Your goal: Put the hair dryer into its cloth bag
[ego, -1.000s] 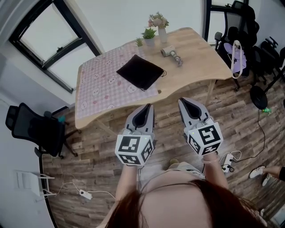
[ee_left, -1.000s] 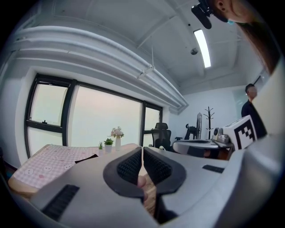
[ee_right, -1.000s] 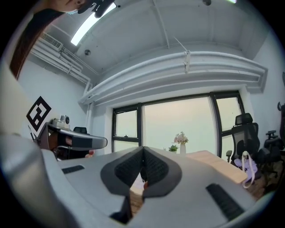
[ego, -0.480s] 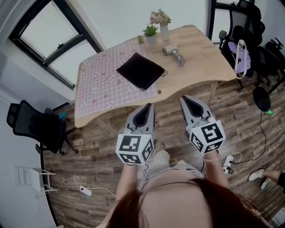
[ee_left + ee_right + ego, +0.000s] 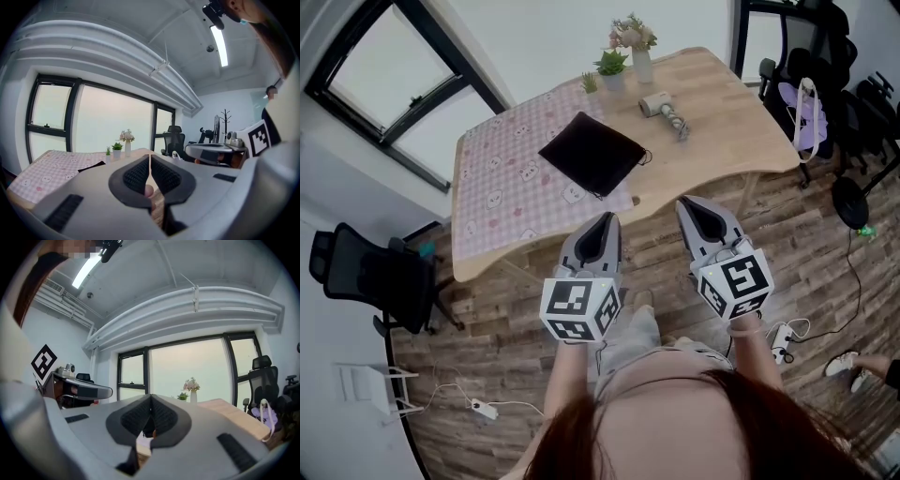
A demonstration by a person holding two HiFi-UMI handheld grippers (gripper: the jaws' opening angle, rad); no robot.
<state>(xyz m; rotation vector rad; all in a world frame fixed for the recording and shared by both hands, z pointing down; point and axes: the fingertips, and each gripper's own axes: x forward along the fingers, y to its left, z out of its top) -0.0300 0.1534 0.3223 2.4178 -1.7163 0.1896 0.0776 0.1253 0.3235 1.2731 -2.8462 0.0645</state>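
Black cloth bag (image 5: 592,152) lies flat, seemingly unopened; left gripper (image 5: 606,221) and right gripper (image 5: 688,204), both pinched empty, may jam the hair dryer (image 5: 661,109) there.

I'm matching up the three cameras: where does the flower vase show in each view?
Head view: flower vase near the top, just right of centre.
Left gripper view: flower vase left of centre.
Right gripper view: flower vase right of centre.
Shared landmark: small potted plant, just left of it in every view.
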